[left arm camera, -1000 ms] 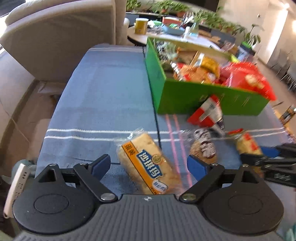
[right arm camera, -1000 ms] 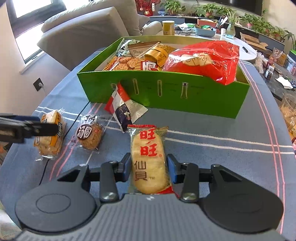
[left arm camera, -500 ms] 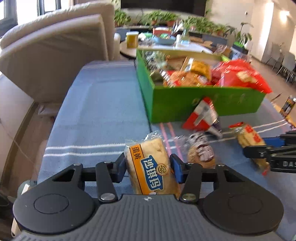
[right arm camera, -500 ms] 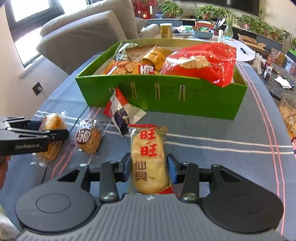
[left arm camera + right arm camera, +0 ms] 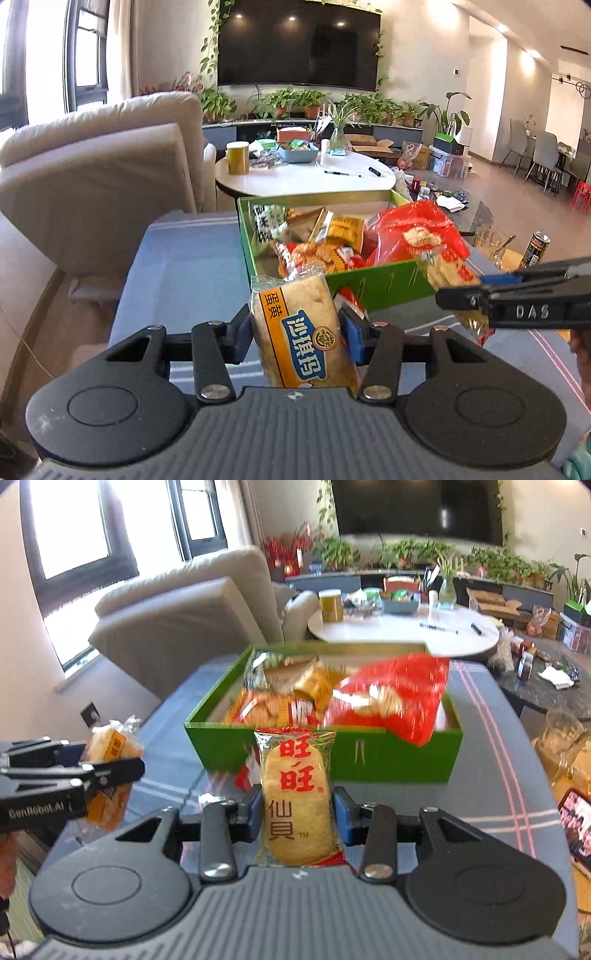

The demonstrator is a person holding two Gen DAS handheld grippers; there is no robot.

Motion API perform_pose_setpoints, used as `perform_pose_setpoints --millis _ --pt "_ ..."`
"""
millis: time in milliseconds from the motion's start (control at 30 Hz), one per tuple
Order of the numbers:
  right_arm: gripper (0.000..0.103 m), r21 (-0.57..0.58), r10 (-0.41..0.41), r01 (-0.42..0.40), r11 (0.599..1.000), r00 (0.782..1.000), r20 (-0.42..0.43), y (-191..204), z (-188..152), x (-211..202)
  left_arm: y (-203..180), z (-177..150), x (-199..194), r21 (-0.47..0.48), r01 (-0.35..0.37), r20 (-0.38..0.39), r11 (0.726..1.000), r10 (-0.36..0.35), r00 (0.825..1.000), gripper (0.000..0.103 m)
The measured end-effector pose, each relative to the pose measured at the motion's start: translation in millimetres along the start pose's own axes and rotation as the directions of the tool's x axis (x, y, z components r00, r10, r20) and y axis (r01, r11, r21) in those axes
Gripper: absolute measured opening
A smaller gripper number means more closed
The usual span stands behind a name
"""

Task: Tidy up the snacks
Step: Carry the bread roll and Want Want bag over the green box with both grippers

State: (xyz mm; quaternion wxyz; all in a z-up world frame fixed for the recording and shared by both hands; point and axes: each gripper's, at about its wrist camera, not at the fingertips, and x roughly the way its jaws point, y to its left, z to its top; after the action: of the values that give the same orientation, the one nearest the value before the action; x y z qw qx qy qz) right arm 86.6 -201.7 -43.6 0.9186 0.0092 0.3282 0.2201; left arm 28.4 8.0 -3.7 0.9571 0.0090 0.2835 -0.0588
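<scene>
Blue tablecloth [image 5: 177,280] now farther below, both fingers closed on lifted packets: left cake packet [image 5: 301,328], right rice cracker [image 5: 295,797].

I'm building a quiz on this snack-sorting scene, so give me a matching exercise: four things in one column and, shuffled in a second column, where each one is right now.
Things:
1. orange-label cake packet
2. rice cracker packet
3. big red bag
4. yellow can

Places:
A. on the white round table
B. clamped in the right gripper
C. inside the green box
D. clamped in the left gripper

Pairs: 1-D, 2-B, 3-C, 4-A
</scene>
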Motion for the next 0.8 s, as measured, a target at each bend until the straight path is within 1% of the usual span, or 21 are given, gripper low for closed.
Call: perform_pose_setpoints --millis 67,167,433,633,800 --pt "0.086 -0.002 0.004 -0.004 1.0 1.0 0.025 0.2 9.5 -3.8 -4.6 6.7 -3.2 0.016 -0.001 0.015 1.0 0.001 1.0 0.046" --pt "0.086 -0.003 0.007 -0.007 1.0 0.998 0.068 -1.5 24.4 -9.6 -7.4 20.2 -0.2 0.014 0.012 0.033 1.0 -0.012 0.999 0.046" --pt "0.086 0.043 0.024 -0.031 0.999 0.988 0.155 -17.6 58.7 -11.2 -15.3 56.3 22.7 0.024 -0.001 0.069 1.0 -0.001 0.998 0.046" --pt "0.086 0.075 0.031 -0.046 0.996 0.981 0.191 -30.3 77.5 -7.5 -15.2 75.1 45.5 0.027 -0.014 0.074 1.0 0.012 0.997 0.046" --pt "0.086 0.08 0.036 -0.051 0.996 0.981 0.189 -35.7 85.7 7.2 -8.0 83.0 72.8 0.016 -0.023 0.053 1.0 0.022 0.998 0.046"
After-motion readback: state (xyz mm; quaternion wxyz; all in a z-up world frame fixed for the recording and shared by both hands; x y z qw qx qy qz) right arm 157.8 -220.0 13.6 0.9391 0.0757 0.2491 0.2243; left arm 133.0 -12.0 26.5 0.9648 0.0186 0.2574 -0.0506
